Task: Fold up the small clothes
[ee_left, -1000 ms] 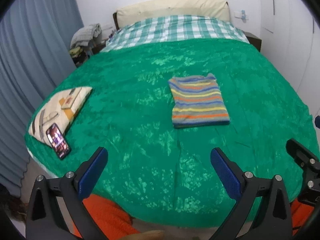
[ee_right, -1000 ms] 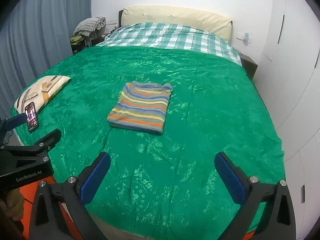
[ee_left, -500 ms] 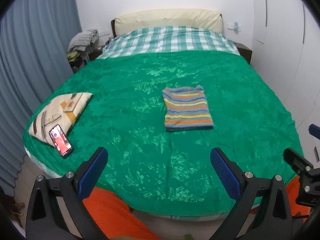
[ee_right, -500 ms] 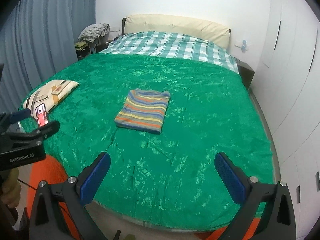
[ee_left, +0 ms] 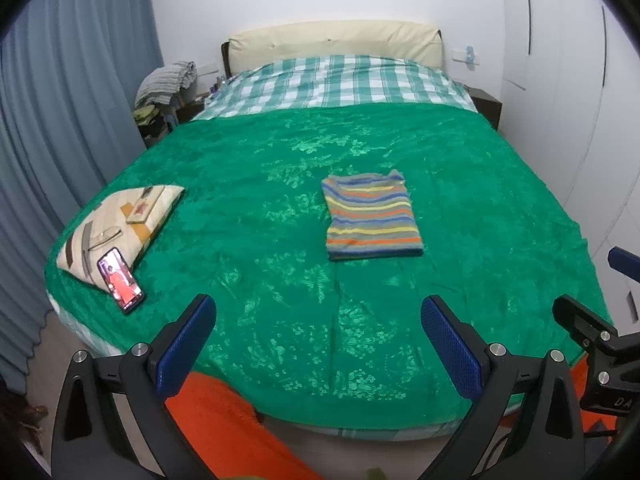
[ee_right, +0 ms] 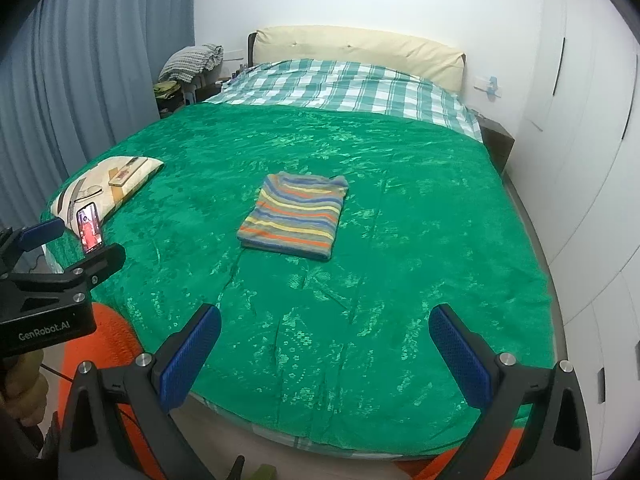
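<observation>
A small striped shirt (ee_left: 370, 216) (ee_right: 298, 216) lies folded into a neat rectangle in the middle of the green bedspread (ee_left: 304, 292) (ee_right: 400, 240). My left gripper (ee_left: 316, 344) hangs open over the foot of the bed, well short of the shirt, with nothing between its blue pads. My right gripper (ee_right: 324, 348) is also open and empty, held back from the bed's near edge. In the right wrist view the left gripper (ee_right: 60, 244) shows at the left edge, with a hand below it.
A patterned pillow (ee_left: 120, 220) lies at the bed's left edge with a lit phone (ee_left: 120, 280) leaning on it. Blue curtains (ee_left: 60, 120) hang left, white wardrobe doors (ee_right: 580, 120) stand right. An orange rug (ee_left: 224, 428) lies on the floor at the bed's foot.
Both grippers have pulled back and away from the bed, so the folded shirt looks smaller and farther. The shirt has not moved.
</observation>
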`<control>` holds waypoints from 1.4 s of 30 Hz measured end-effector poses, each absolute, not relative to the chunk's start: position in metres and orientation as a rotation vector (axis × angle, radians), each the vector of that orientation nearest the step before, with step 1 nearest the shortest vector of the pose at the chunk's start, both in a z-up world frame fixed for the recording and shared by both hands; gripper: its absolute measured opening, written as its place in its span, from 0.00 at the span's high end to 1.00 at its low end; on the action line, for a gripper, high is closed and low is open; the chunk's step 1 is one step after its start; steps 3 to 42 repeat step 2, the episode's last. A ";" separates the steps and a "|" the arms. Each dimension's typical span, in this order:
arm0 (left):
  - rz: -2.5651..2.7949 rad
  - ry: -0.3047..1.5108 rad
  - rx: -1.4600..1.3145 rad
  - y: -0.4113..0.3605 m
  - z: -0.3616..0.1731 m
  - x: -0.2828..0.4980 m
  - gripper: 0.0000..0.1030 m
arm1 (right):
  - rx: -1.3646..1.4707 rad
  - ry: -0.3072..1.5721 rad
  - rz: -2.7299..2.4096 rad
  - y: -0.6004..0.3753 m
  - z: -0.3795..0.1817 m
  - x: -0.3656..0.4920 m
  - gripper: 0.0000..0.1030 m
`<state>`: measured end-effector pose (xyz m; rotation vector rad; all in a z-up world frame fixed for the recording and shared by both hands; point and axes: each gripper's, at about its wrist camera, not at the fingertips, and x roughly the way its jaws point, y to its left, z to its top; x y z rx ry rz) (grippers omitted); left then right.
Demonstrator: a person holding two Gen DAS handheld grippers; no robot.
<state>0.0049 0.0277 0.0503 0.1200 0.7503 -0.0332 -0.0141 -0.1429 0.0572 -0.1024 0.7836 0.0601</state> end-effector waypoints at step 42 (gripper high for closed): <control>-0.018 0.724 0.144 0.025 0.053 0.001 0.00 | -0.101 0.781 0.058 -0.143 0.057 -0.014 0.01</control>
